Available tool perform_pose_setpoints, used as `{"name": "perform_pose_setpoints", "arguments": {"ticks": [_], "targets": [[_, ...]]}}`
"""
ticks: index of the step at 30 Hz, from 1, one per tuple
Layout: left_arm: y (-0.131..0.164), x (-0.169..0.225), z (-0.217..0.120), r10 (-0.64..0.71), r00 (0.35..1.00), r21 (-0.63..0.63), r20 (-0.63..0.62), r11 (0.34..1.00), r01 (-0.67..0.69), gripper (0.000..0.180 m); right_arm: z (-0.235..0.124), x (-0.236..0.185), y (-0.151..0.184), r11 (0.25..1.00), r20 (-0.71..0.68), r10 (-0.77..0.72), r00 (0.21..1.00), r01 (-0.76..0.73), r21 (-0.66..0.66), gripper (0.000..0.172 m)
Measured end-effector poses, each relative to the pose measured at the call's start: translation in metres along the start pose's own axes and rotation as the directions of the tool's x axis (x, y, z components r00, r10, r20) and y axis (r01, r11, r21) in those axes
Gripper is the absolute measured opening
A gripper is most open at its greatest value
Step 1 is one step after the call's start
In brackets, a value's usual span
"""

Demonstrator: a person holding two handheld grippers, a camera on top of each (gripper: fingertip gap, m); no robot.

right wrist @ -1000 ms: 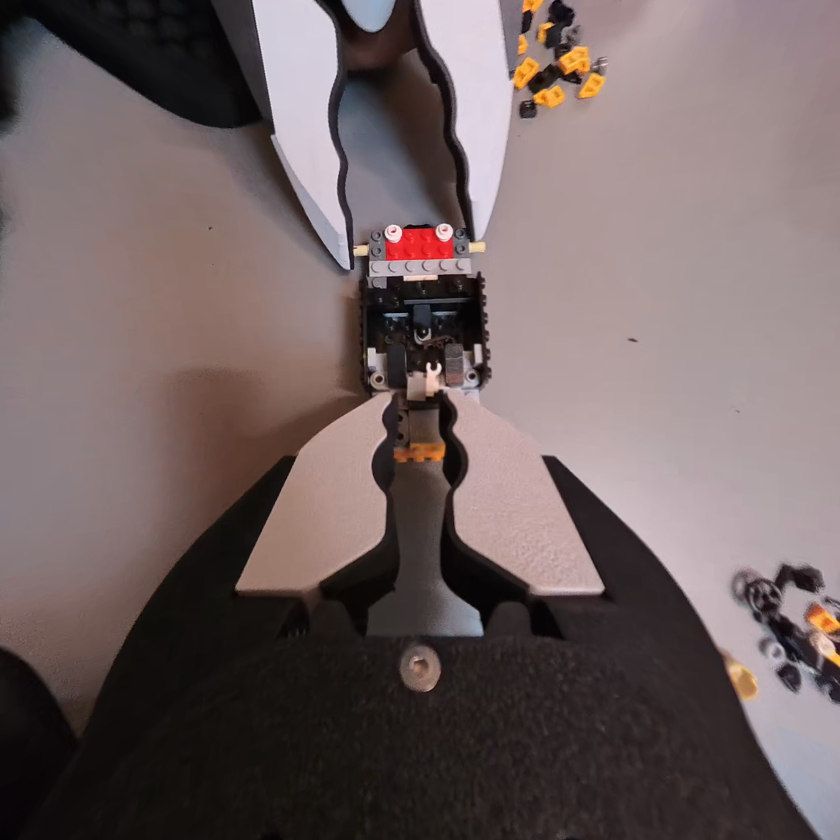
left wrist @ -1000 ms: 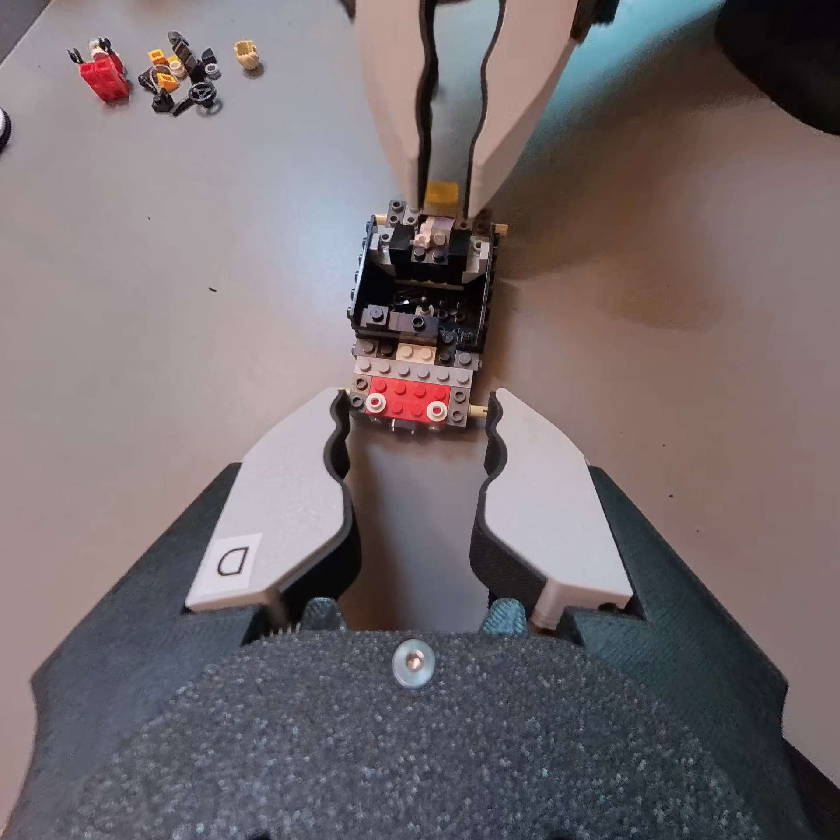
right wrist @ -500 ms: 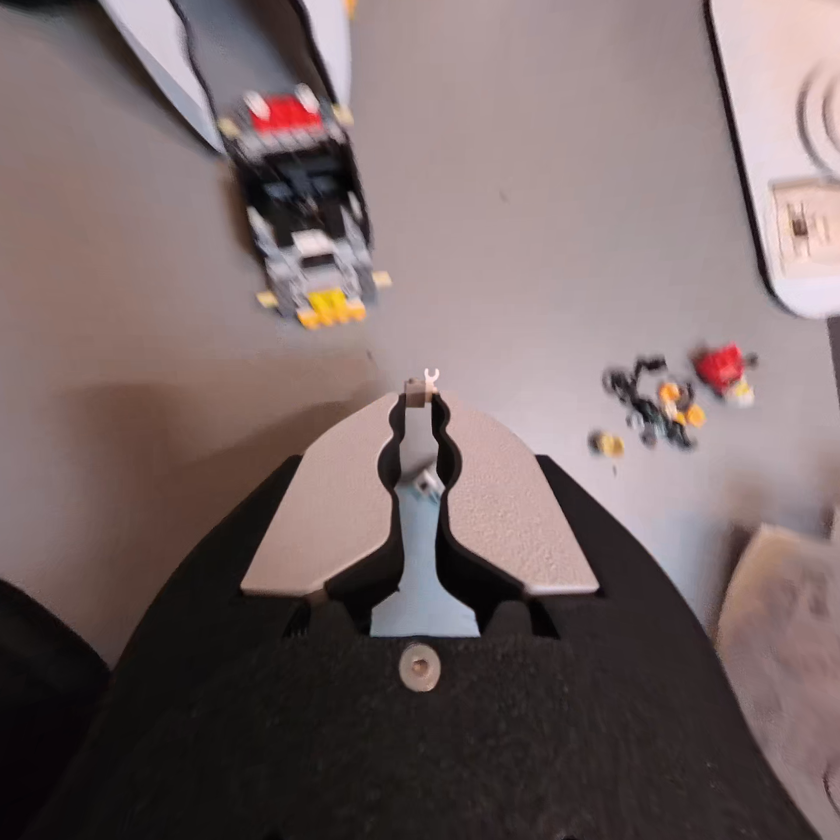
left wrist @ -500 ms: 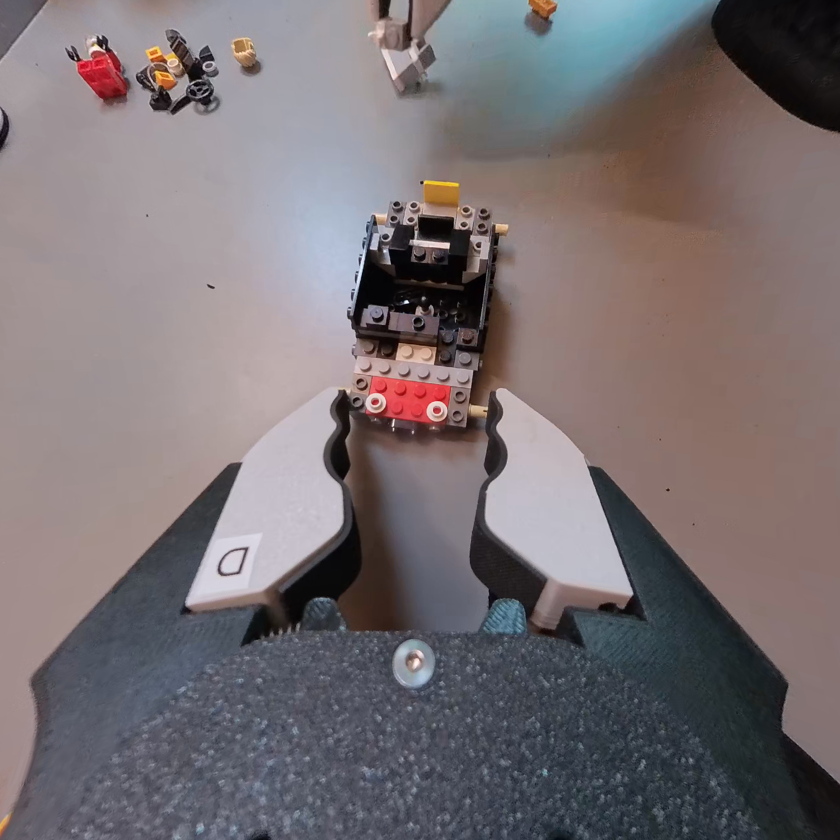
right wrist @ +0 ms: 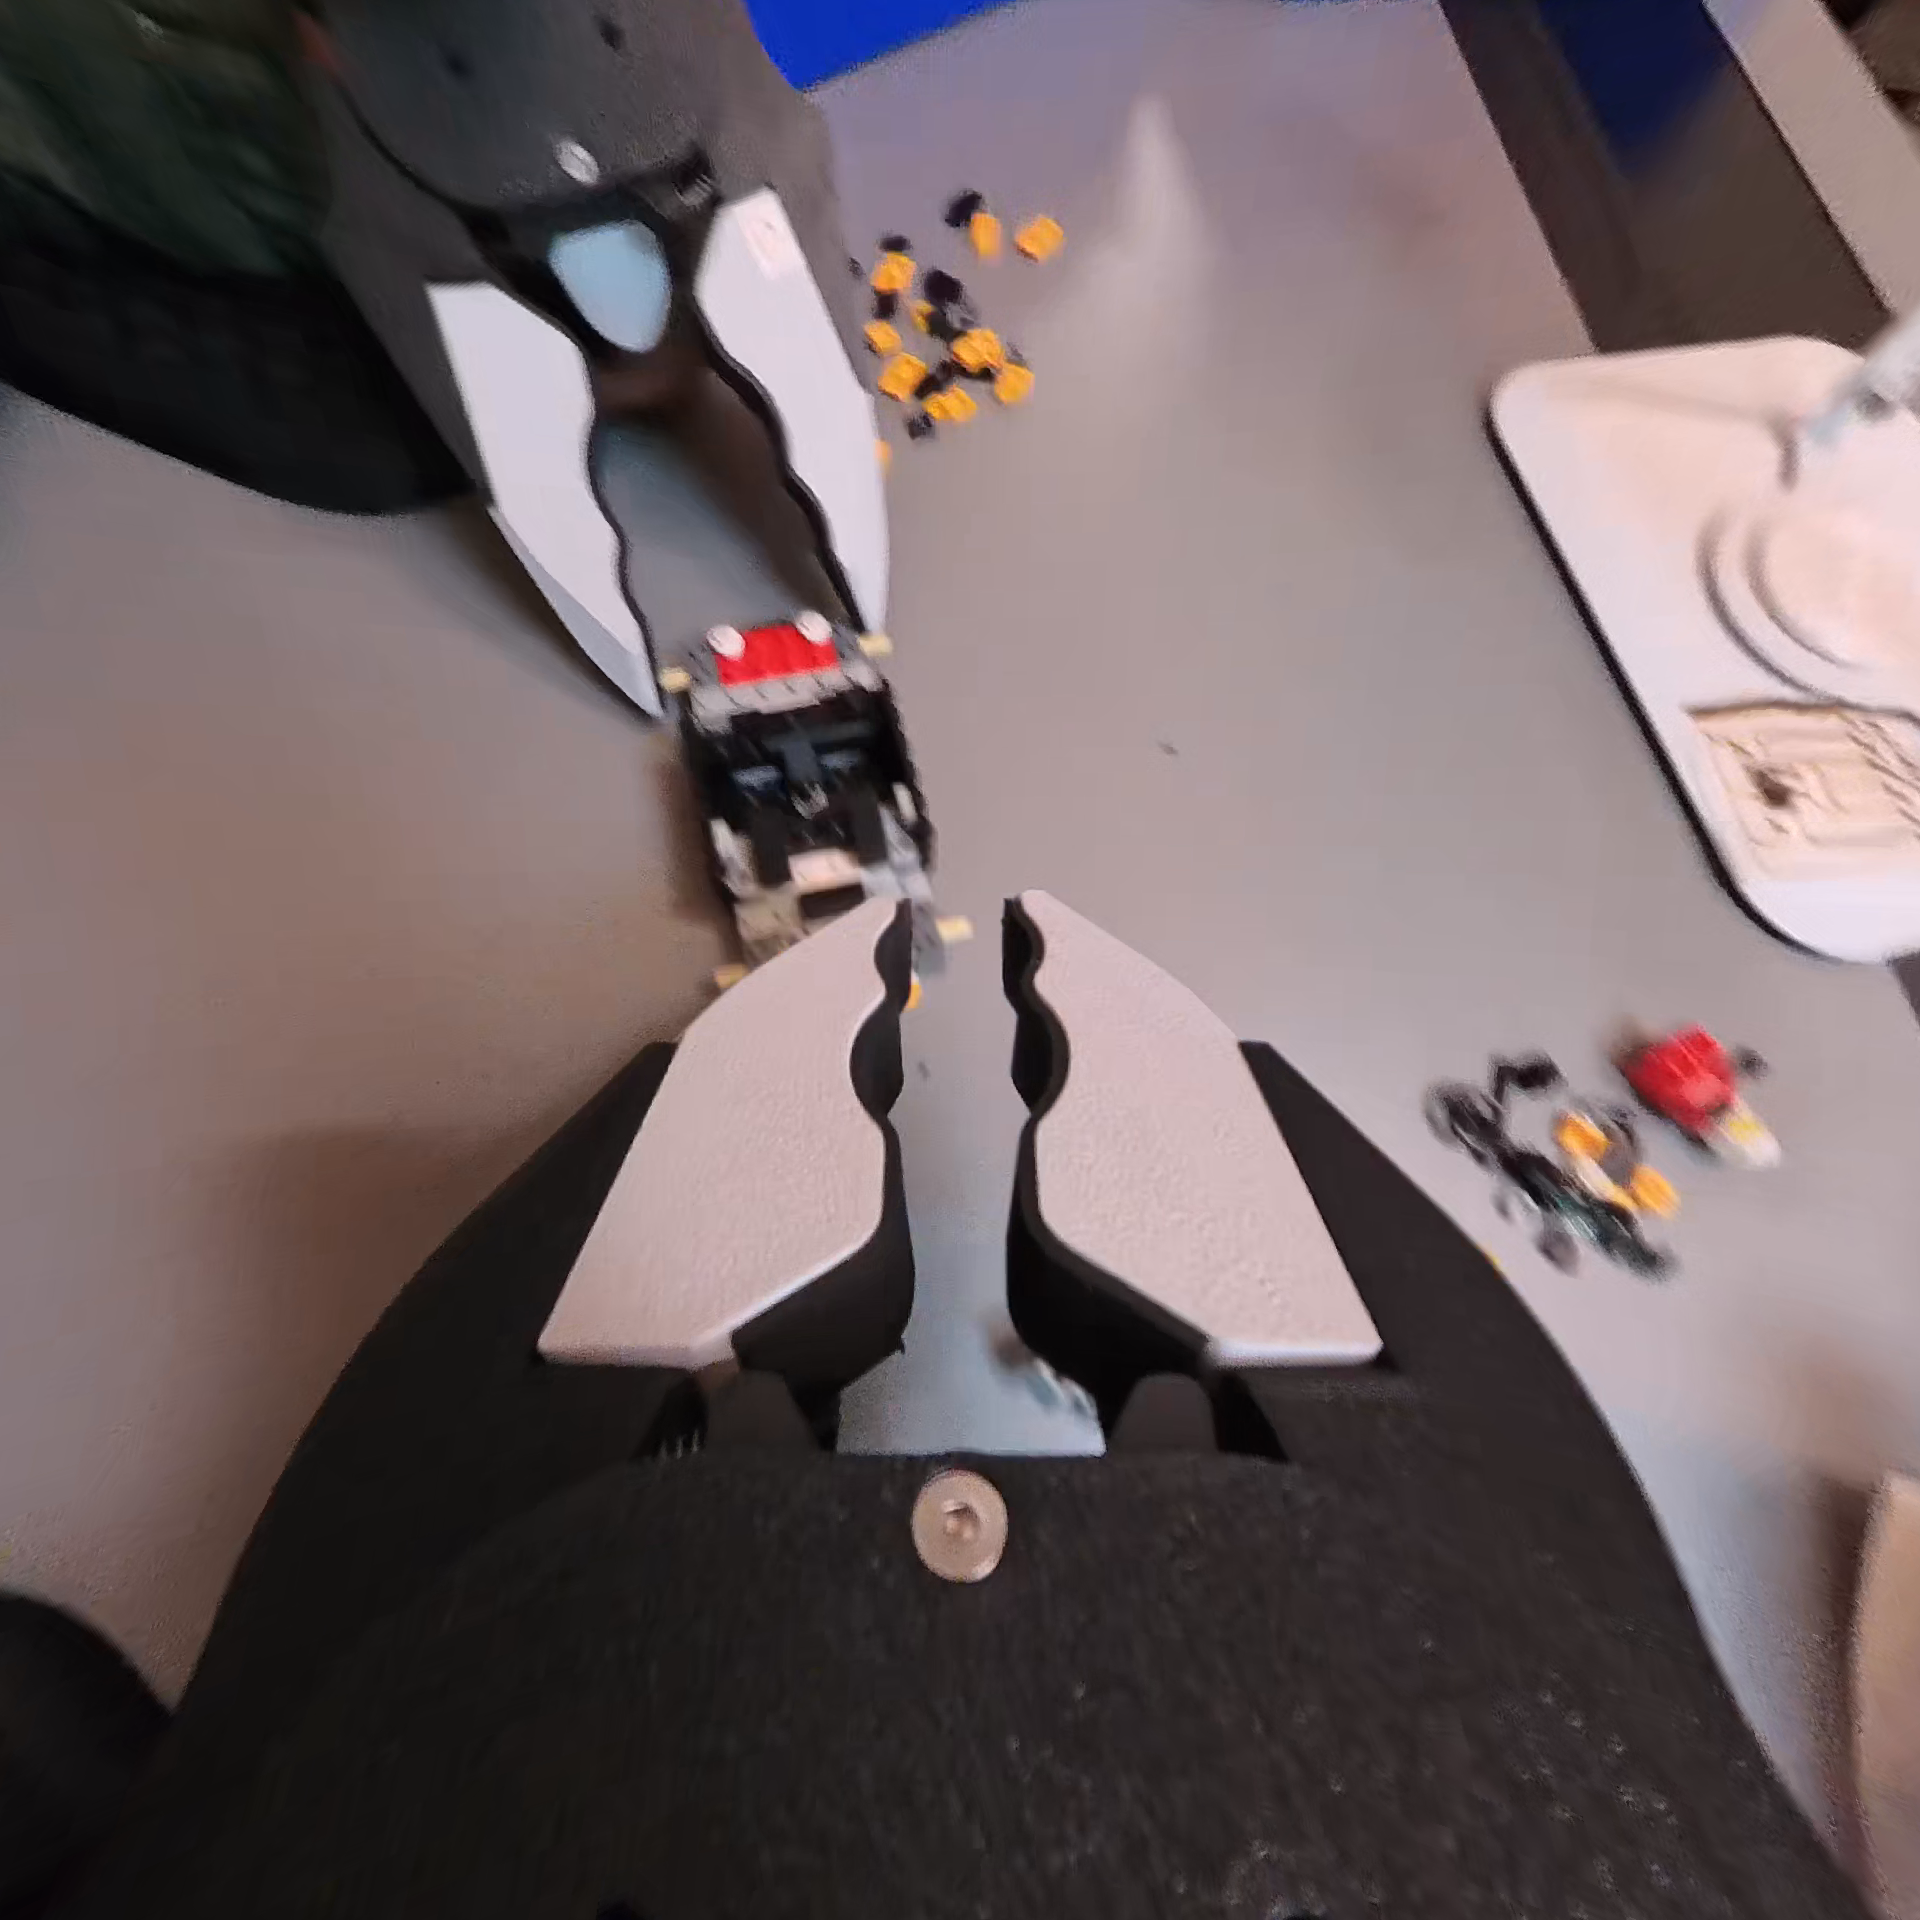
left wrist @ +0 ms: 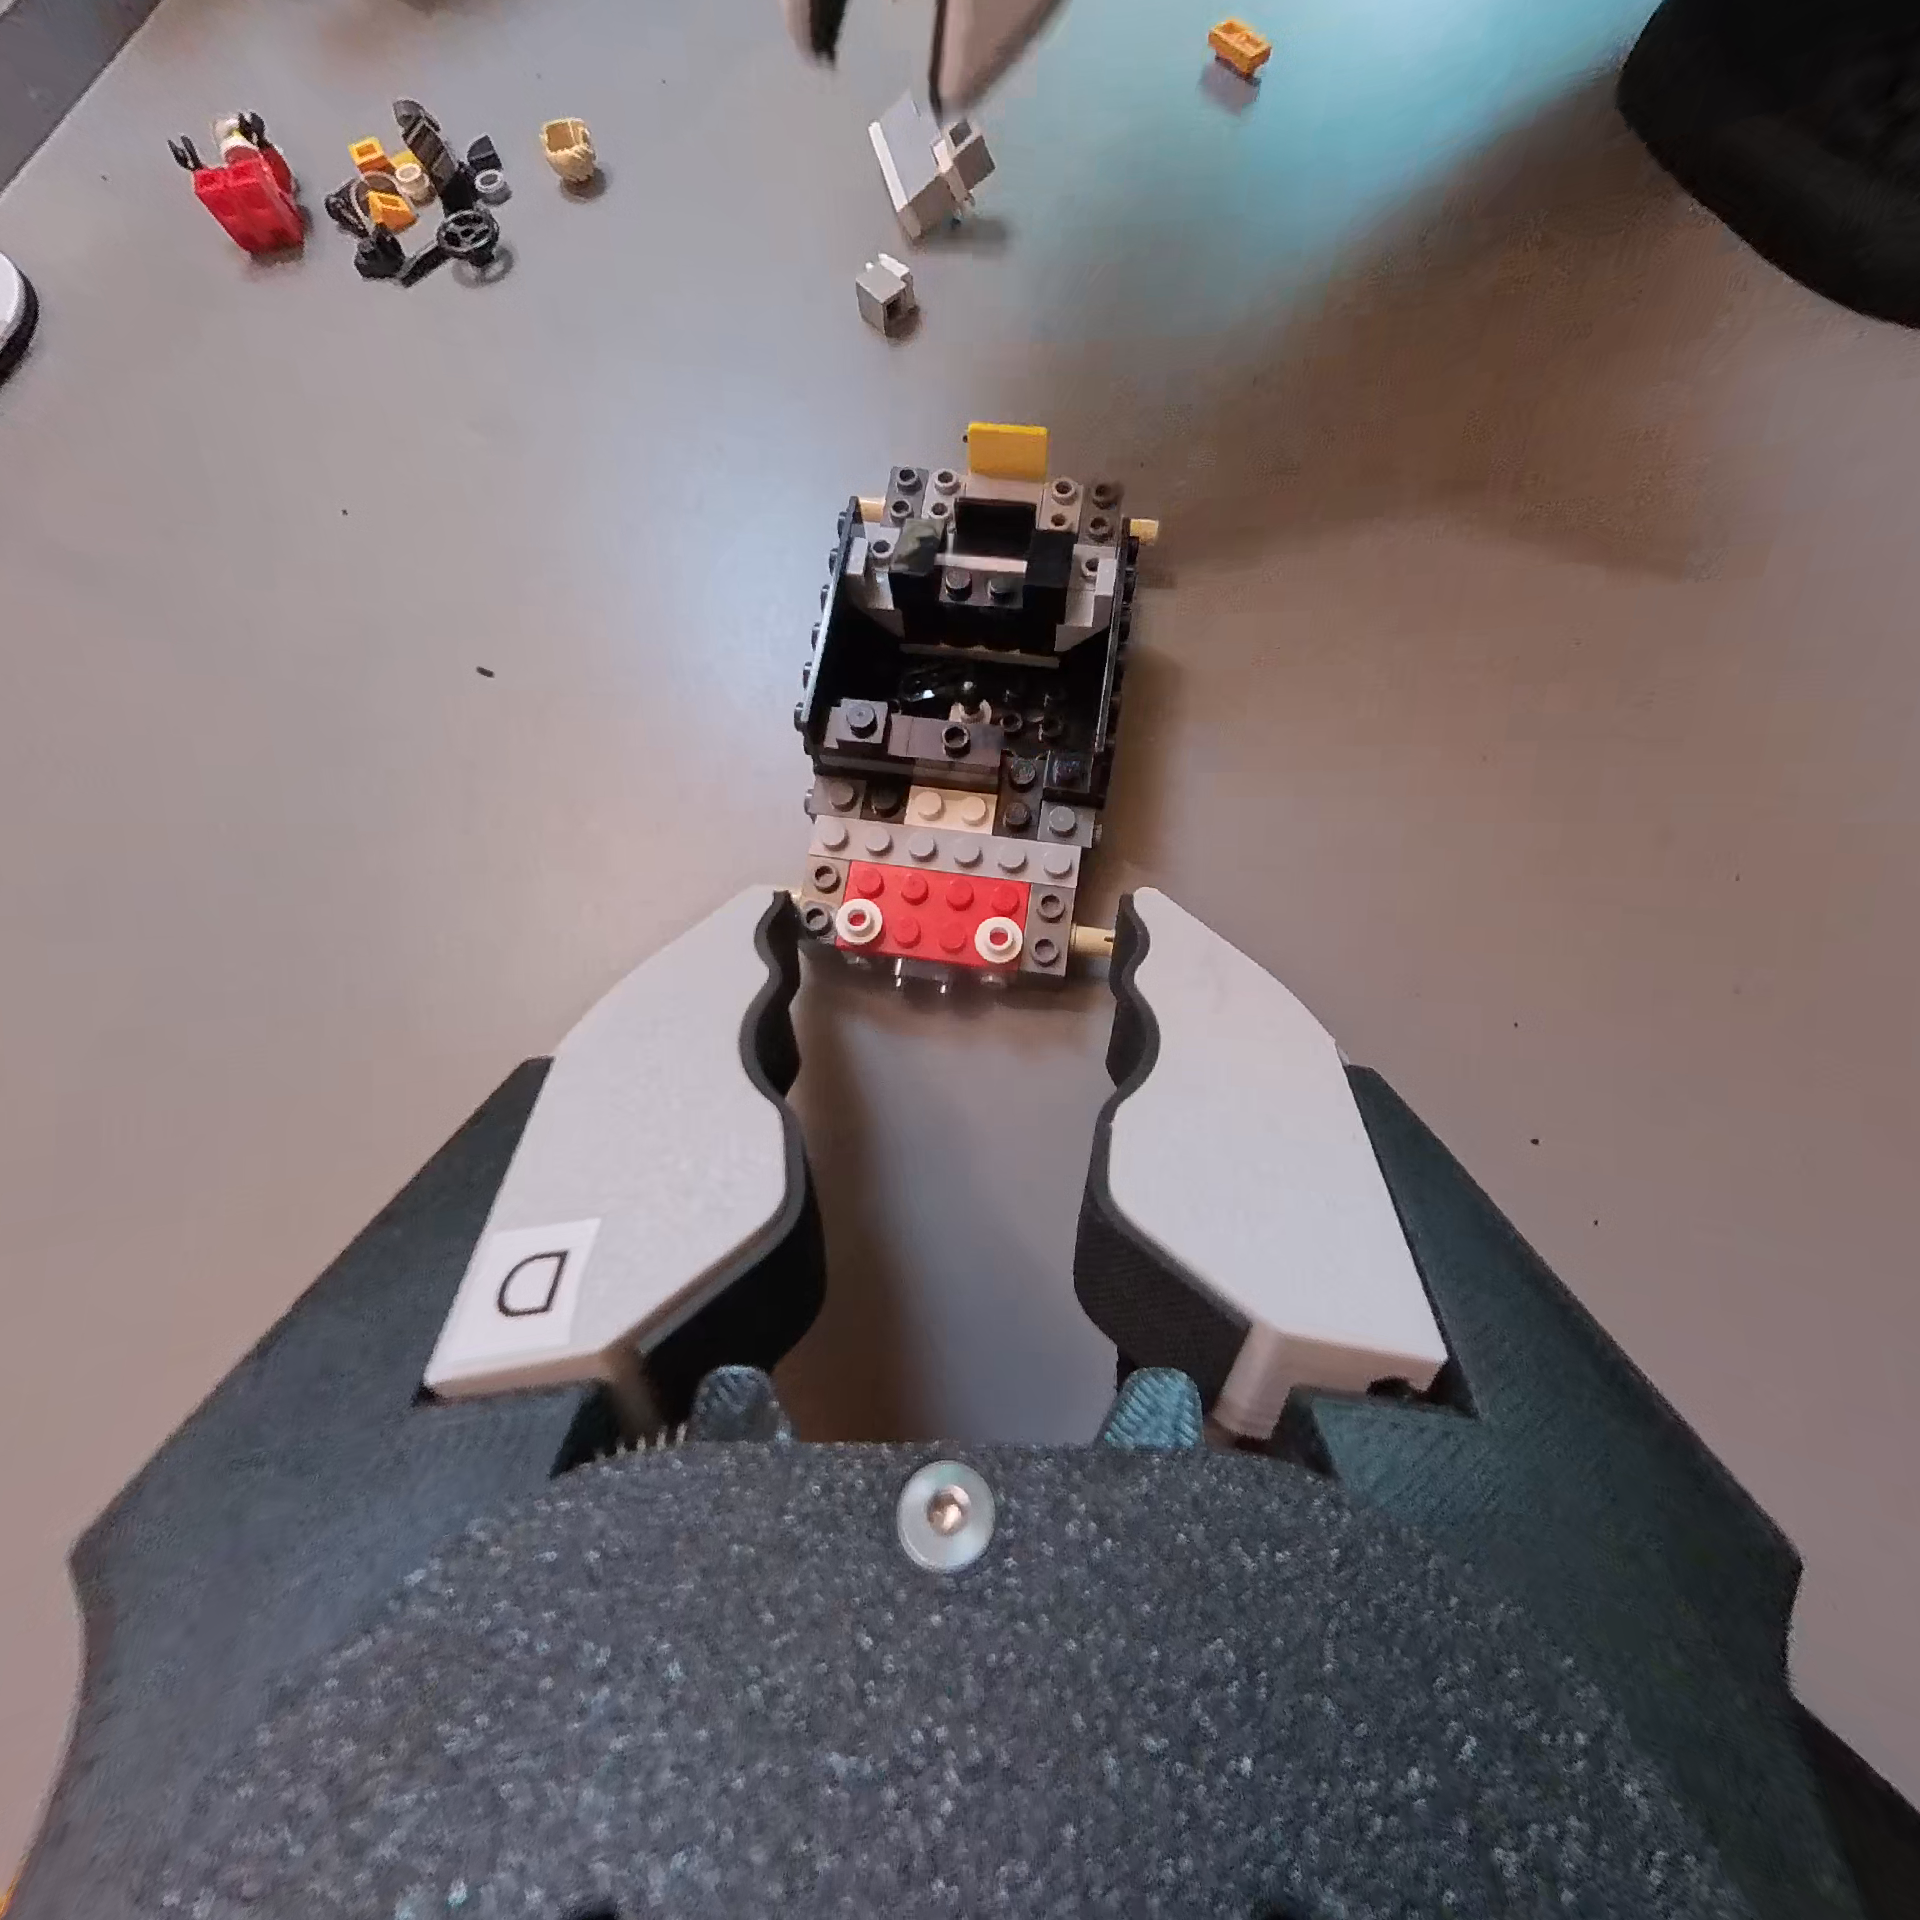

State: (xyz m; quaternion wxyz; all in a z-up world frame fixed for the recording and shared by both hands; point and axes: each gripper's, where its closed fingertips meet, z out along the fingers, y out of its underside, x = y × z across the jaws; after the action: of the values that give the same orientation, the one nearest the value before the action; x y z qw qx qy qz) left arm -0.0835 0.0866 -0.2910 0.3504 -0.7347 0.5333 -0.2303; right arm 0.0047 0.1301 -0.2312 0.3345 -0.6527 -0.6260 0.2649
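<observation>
Well, toward the far left corner of the grey table sit a red block, a scatter of small black and orange bits and a tan piece. Further right along the far edge lie a grey chunk and a small grey brick. The right gripper hovers just above these, its fingers parted with nothing between them.

In the middle of the table stands the brick car, red end nearest and a yellow tile at its far end. The left gripper is clenched across that red end, and its black pads press on the tan pins that stick out at either side. Only the pin ends are caught, so the car would likely pivot if pushed. An even squeeze, kept low to the table, looks like the steadiest hold.

A lone orange brick lies near the far right corner.
</observation>
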Motion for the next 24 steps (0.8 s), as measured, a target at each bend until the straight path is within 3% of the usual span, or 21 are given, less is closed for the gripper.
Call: {"name": "perform_pose_setpoints", "arguments": {"ticks": [6, 16, 20, 24], "targets": [[0.000, 0.000, 0.000, -0.002, 1.000, 0.000, 0.009, 1.000, 0.002, 0.057, 0.045, -0.021, 0.001, 0.991, 0.074, 0.096, 0.993, -0.088, -0.097, 0.014], [-0.015, 0.005, 0.002, -0.005, 1.000, 0.062, -0.022, 0.998, 0.006, 0.064, 0.053, -0.023, 0.014, 0.985, 0.068, 0.017, 0.998, -0.005, -0.174, 0.012], [-0.013, 0.003, 0.010, 0.022, 1.000, 0.019, -0.006, 1.000, -0.022, 0.047, 0.056, -0.024, 0.014, 0.982, 0.095, -0.030, 0.995, 0.047, -0.183, 0.011], [-0.013, 0.003, 0.009, 0.002, 1.000, 0.021, -0.023, 1.000, -0.001, 0.048, 0.057, -0.023, 0.013, 0.979, 0.105, -0.088, 0.991, 0.105, -0.173, 0.007]]}}
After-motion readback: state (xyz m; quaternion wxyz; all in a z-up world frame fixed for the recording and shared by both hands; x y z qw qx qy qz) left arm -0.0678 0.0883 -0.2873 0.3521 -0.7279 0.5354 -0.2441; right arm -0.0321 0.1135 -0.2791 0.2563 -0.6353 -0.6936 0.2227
